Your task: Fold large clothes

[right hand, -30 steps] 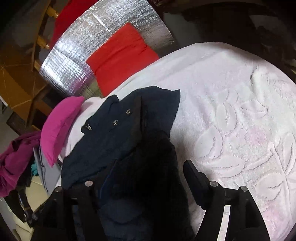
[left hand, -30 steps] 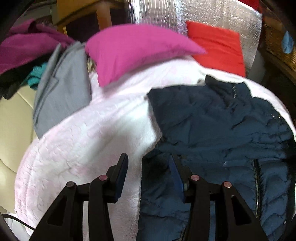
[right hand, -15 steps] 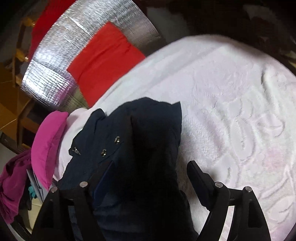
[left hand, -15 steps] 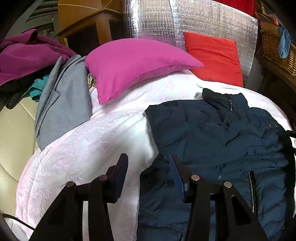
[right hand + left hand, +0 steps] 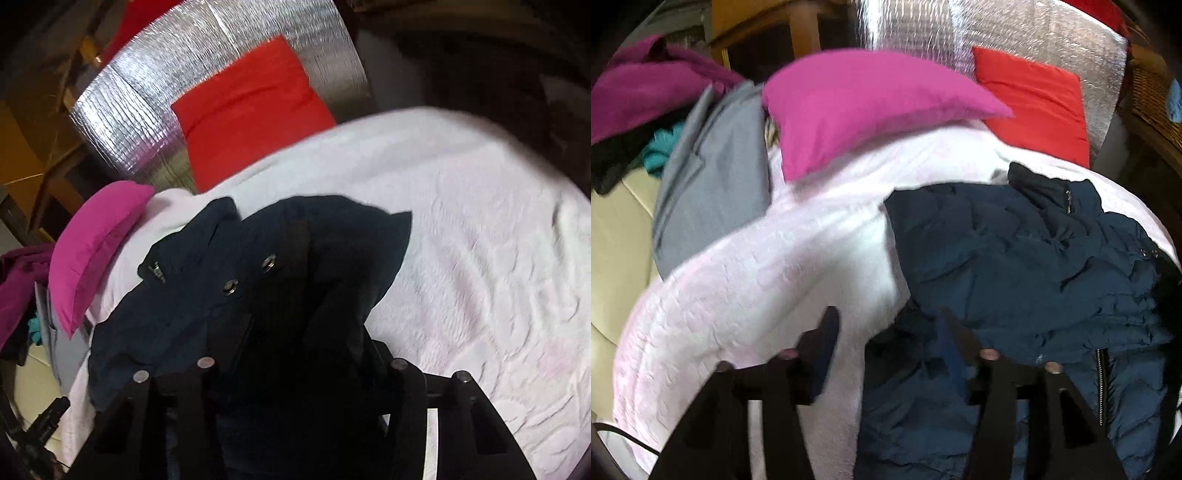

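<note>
A navy puffer jacket [image 5: 1015, 258] lies spread on a pale pink bedspread [image 5: 757, 295], collar toward the pillows. My left gripper [image 5: 890, 343] hovers at the jacket's left edge. Its jaws are opening; bedspread and the jacket's edge lie between them, and nothing is pinched. In the right wrist view the jacket [image 5: 207, 295] shows two snap buttons, with a dark fold running down into my right gripper [image 5: 299, 347]. Those jaws are closing, and the fold fills the gap and touches both fingers.
A magenta pillow [image 5: 857, 107] and a red pillow [image 5: 1034, 103] lean at the head, against a silver foil panel [image 5: 997, 29]. A grey garment [image 5: 713, 184] and a purple garment [image 5: 646, 92] lie at the left. Bare bedspread [image 5: 480, 240] stretches right of the jacket.
The left jaws have spread wider beside the jacket's edge. The right jaws have drawn in around the dark fold, and the right gripper has shifted along the jacket.
</note>
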The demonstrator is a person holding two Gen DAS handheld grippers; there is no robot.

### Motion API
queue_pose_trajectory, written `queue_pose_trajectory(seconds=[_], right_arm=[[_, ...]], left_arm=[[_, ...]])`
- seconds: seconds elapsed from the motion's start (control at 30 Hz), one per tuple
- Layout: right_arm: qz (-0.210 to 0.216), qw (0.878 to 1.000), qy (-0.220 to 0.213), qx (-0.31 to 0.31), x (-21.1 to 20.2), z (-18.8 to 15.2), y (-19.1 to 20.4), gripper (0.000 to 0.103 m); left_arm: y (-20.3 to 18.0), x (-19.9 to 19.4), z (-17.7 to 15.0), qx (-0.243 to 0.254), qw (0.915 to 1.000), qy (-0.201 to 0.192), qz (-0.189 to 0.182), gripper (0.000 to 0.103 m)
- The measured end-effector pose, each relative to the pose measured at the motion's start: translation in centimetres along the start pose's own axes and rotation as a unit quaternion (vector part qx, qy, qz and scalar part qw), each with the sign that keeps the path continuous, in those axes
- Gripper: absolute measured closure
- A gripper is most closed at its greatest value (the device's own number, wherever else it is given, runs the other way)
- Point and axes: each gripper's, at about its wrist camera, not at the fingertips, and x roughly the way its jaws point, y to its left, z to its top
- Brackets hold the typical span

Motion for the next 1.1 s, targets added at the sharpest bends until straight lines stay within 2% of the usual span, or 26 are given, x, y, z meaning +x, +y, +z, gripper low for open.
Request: queue_pose_trajectory(seconds=[0.1, 0.2, 0.27, 0.37, 0.47, 0.6, 0.67, 0.7, 0.73, 0.77, 0.8, 0.87, 0.97, 1.1], right_arm=[[-0.025, 0.999, 0.031, -0.002, 1.8, -0.7, -0.7, 0.051], [-0.014, 1.0, 0.019, 0.001, 1.3, -0.8, -0.7, 0.05], [0.007, 1.0, 0.021, 0.021, 0.9, -0.8, -1.1, 0.043], [0.026, 0.998, 0.026, 0.041, 0.6, -0.9, -1.5, 0.03], [0.037, 0.998, 0.022, 0.055, 0.2, -0.8, -2.2, 0.03], [0.042, 0.996, 0.024, 0.081, -0.4, -0.9, -4.7, 0.029], [0.046, 0.995, 0.028, 0.09, 0.1, -0.9, -5.1, 0.029], [0.052, 0.994, 0.035, 0.092, 0.5, -1.0, -5.0, 0.03], [0.062, 0.993, 0.045, 0.092, 1.0, -1.1, -4.8, 0.033], [0.066, 0.993, 0.055, 0.085, 1.6, -1.2, -4.4, 0.045], [0.06, 0.994, 0.056, 0.073, 1.9, -1.3, -3.9, 0.048], [0.039, 0.998, 0.04, 0.037, 1.9, -1.3, -2.5, 0.06], [0.011, 1.0, 0.014, -0.009, 1.3, -0.8, -0.5, 0.071], [0.008, 0.999, -0.041, -0.032, -0.3, 1.0, 1.0, 0.073]], left_arm=[[0.0, 1.0, -0.3, -0.003, 0.9998, 0.021, 0.001, 0.043], [0.1, 2.0, -0.4, 0.001, 0.9993, 0.037, 0.004, 0.042], [0.6, 2.7, -0.2, -0.013, 0.9988, 0.045, -0.013, 0.041], [2.2, 3.8, 0.3, -0.063, 0.9951, 0.052, -0.055, 0.038], [3.5, 4.6, 0.6, -0.115, 0.9878, 0.048, -0.094, 0.035], [3.8, 5.3, 0.7, -0.142, 0.9797, 0.039, -0.136, 0.036], [3.3, 5.8, 0.8, -0.141, 0.9775, 0.043, -0.151, 0.046], [3.0, 6.1, 0.7, -0.138, 0.9762, 0.049, -0.16, 0.066], [2.6, 6.5, 0.6, -0.136, 0.9743, 0.058, -0.17, 0.076], [2.3, 6.7, 0.5, -0.135, 0.9745, 0.057, -0.17, 0.078], [2.0, 6.7, 0.6, -0.13, 0.9757, 0.054, -0.168, 0.082], [1.5, 6.5, 0.7, -0.119, 0.9784, 0.047, -0.163, 0.089], [1.6, 6.3, 0.8, -0.124, 0.9779, 0.033, -0.165, 0.094], [1.2, 6.2, 0.9, -0.112, 0.9814, 0.027, -0.153, 0.095]])
